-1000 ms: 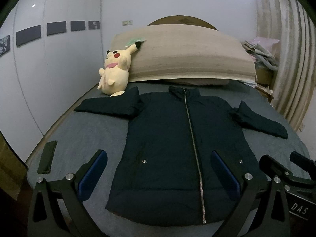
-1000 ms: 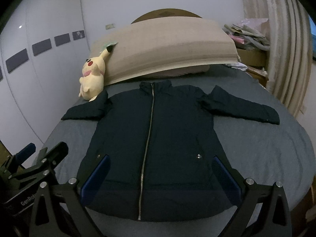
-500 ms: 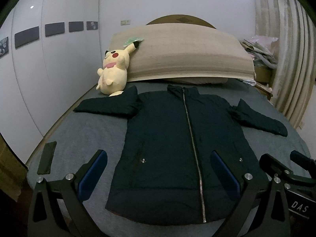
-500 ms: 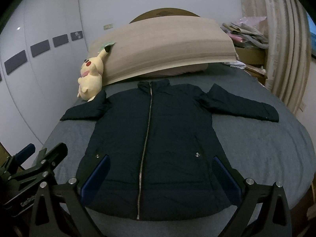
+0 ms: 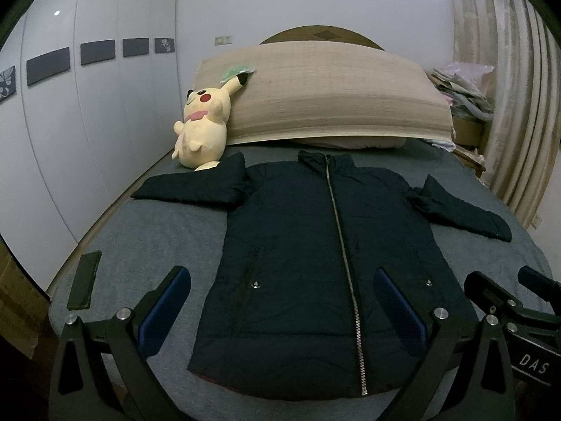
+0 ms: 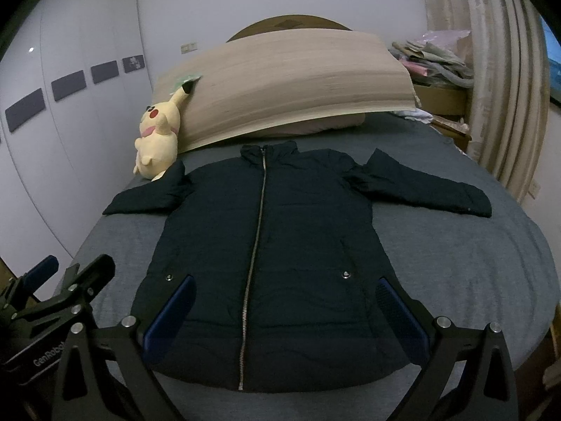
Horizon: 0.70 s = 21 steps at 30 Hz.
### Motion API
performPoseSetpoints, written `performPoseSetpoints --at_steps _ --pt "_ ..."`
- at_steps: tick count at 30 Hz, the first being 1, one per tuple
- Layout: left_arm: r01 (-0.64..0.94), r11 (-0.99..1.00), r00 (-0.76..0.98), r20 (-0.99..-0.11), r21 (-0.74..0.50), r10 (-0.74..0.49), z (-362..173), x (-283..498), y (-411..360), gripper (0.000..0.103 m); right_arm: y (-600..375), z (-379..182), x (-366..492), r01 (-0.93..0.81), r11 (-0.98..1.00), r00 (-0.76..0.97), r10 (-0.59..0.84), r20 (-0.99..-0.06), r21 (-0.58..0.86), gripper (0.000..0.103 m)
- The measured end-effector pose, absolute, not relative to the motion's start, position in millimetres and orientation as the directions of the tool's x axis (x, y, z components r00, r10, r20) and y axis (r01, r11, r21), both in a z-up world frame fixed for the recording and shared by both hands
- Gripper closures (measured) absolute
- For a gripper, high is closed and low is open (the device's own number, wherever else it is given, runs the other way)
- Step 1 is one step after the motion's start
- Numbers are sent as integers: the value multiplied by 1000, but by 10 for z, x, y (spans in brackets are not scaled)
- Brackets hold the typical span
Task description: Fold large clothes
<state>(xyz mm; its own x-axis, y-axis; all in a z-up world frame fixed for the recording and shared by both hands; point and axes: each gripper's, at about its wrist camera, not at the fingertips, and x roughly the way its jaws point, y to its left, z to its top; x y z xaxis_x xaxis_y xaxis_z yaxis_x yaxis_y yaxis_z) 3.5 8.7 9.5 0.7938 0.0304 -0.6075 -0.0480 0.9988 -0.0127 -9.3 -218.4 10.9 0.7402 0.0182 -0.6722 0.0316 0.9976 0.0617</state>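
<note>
A dark navy zip-up jacket (image 5: 326,245) (image 6: 266,245) lies flat and face up on the grey bed (image 5: 168,238) (image 6: 455,263), zipped, both sleeves spread out sideways. My left gripper (image 5: 282,280) hovers open above the hem, its blue pads wide apart with nothing between them. My right gripper (image 6: 285,289) is likewise open above the hem and holds nothing. The right gripper (image 5: 505,301) shows at the lower right of the left wrist view, and the left gripper (image 6: 52,280) at the lower left of the right wrist view.
A yellow plush toy (image 5: 203,129) (image 6: 157,137) leans on the big beige pillow (image 5: 326,94) (image 6: 287,80) at the bed's head, beside the jacket's sleeve. A dark phone (image 5: 84,279) lies near the bed's left edge. White wardrobe left, curtain (image 5: 519,105) right.
Both cameras have drifted slightly, so the jacket sits a little lower and more centred in view. Jacket and grippers otherwise stay as they were.
</note>
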Motion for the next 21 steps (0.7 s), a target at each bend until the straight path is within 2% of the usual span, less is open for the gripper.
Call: performPoseSetpoints --at_steps 21 --pt "-52 999 769 -638 2 41 -62 177 70 0 -2197 -73 21 42 998 711 0 -703 42 0"
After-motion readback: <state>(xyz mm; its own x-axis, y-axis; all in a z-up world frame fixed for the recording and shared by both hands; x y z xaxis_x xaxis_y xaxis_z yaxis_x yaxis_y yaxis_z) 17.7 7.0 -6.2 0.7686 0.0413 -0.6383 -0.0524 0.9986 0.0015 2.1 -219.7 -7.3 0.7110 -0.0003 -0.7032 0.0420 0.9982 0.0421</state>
